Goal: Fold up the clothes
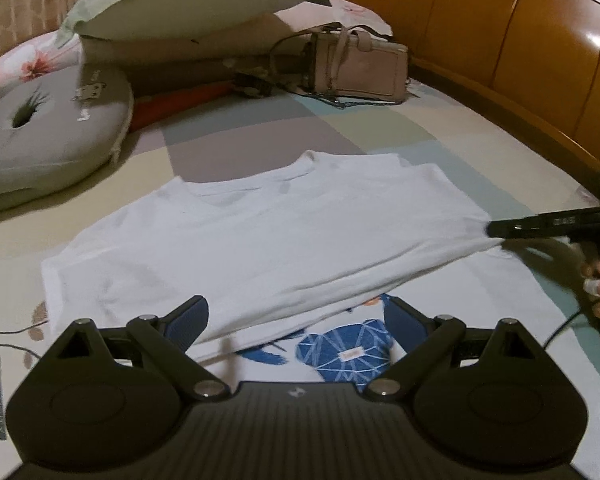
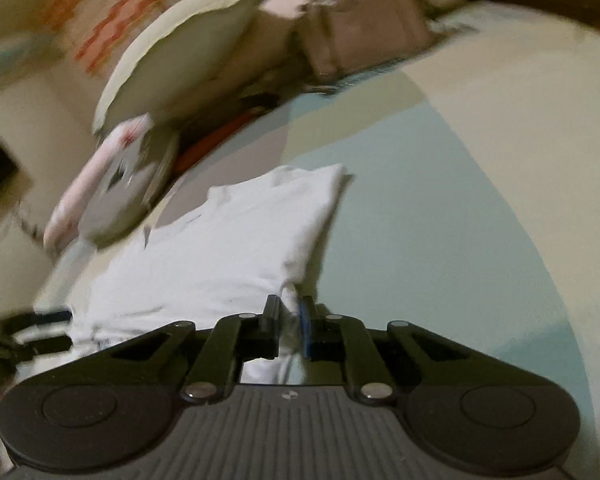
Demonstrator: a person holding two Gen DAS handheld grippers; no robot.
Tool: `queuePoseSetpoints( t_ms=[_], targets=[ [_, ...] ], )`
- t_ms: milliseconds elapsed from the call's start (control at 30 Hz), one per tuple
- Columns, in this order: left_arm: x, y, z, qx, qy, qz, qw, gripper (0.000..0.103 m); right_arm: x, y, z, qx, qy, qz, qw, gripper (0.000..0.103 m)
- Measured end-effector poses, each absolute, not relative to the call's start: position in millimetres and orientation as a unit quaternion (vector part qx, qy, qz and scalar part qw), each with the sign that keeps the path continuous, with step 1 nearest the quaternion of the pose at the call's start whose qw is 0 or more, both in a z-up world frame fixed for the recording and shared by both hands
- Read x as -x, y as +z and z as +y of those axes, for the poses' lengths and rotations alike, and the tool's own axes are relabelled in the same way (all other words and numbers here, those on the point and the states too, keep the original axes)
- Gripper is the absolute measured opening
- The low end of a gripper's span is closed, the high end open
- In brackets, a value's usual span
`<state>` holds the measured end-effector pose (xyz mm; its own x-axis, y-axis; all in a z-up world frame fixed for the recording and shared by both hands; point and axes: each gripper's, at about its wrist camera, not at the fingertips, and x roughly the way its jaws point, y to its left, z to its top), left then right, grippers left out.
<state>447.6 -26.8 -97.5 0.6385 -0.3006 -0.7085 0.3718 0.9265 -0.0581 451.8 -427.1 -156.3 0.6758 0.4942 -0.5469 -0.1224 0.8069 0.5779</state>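
— Patchwork bed [image 1: 440, 136] under us; where's our white T-shirt [image 1: 260, 232]?

— Spread mid-bed, half doubled over its blue print; our right gripper [image 2: 290, 320] has its fingers pinched on the edge to carry the fold; our left gripper [image 1: 296, 320] hovers with fingers spread, holding nothing

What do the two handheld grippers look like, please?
Both grippers, left gripper and right gripper, are black, with ribbed bodies, round side housings, silver pivot pins, a small pale logo and blue finger pads. A thin dark cable hangs below the right one.
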Motion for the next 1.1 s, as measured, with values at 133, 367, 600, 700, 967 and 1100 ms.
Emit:
queuePoseSetpoints(
  t_ms=[133,367,600,700,967,1100],
  targets=[
    [-451,-97,-13,-0.045,-0.173,0.38,0.908,0.095,-441,-139,-427,-0.231,0.131,0.352,0.898,0.018],
    [-480,-119,13,-0.014,-0.147,0.391,0.909,0.094,-467,-124,-391,-0.174,0.167,0.335,0.911,0.018],
    [-484,-124,47,0.014,-0.14,0.397,0.907,0.082,-462,-132,-400,-0.156,0.124,0.344,0.917,0.024],
    [-482,-110,48,0.015,-0.148,0.37,0.917,0.086,-469,-114,-390,-0.13,0.13,0.323,0.928,0.025],
    [-498,-136,70,0.013,-0.076,0.399,0.914,0.086,-528,-136,-363,-0.068,0.108,0.369,0.921,0.042],
    [-480,-116,84,0.032,-0.067,0.405,0.911,0.086,-504,-117,-378,-0.072,0.074,0.369,0.924,0.064]
  ],
)
